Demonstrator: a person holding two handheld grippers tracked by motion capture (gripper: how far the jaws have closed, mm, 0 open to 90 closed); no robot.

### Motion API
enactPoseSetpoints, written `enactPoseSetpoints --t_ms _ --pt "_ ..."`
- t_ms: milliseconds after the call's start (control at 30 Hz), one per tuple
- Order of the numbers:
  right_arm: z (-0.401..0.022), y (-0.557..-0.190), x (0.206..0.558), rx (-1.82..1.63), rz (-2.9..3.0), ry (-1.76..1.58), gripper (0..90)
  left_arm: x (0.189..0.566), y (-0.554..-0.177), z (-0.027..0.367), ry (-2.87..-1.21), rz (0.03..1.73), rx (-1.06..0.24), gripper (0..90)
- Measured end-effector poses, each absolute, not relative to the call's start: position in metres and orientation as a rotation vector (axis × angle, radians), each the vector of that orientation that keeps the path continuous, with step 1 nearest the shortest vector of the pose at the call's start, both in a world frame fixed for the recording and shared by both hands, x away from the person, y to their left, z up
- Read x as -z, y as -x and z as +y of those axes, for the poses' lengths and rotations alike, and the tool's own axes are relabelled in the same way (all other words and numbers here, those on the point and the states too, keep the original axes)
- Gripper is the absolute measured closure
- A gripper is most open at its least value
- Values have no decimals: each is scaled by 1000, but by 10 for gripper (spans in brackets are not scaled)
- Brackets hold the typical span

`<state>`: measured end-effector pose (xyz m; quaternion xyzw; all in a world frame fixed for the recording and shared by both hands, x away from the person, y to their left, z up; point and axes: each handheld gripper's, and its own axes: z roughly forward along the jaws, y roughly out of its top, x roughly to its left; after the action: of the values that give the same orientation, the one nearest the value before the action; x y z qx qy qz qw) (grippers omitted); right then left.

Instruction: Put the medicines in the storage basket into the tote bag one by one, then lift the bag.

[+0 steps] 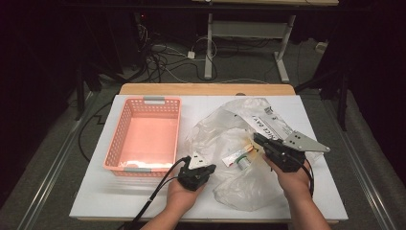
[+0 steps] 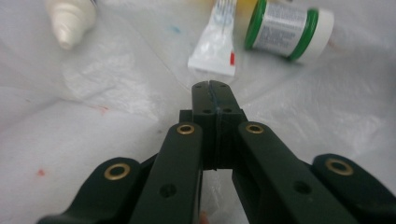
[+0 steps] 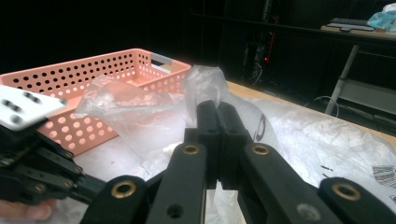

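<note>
From the high view, a clear plastic bag [image 1: 242, 143] is seen spread across the white table [image 1: 95, 191], and everything is placed against it. A pink basket [image 1: 143, 136] is set just beside the bag's left edge, apart from both grippers. The left gripper [image 1: 197, 173] is held at the bag's near-left edge. The right gripper [image 1: 268, 143] is held over the bag's right part, where the film is lifted. A small white tube [image 1: 238, 155] and a green-lidded jar [image 1: 244, 164] are seen lying inside the bag, between the two grippers.

In the left gripper view, the left gripper [image 2: 211, 84] is seen with its fingers pressed flat together, and a thin fold of the bag [image 2: 93, 140] appears to be pinched in the seam between them. Just past the tips, within the bag, the tube [image 2: 215, 51] is laid, with the jar [image 2: 287, 30] on its side next to it and a cream bottle [image 2: 70, 21] farther off toward the bag's other side.

In the right gripper view, the right gripper [image 3: 218, 109] is shown with its fingers closed tight on a gathered bunch of the bag [image 3: 201, 86], which is raised off the table. The basket [image 3: 93, 79] is seen behind the lifted film, and the left gripper [image 3: 42, 172] is glimpsed low beside the bag.
</note>
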<state>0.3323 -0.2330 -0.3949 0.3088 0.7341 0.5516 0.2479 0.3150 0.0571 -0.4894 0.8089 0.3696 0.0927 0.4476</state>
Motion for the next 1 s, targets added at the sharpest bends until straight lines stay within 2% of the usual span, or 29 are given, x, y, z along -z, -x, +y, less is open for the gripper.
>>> enactPoseSetpoints --t_ms 267,1000 --pt "-233 -336 397 -1494 1995 -851 900 486 -304 65 -1874 873 -340 887" --pt "-237 -334 395 -1512 1944 -864 900 459 -297 60 -1741 806 -444 887"
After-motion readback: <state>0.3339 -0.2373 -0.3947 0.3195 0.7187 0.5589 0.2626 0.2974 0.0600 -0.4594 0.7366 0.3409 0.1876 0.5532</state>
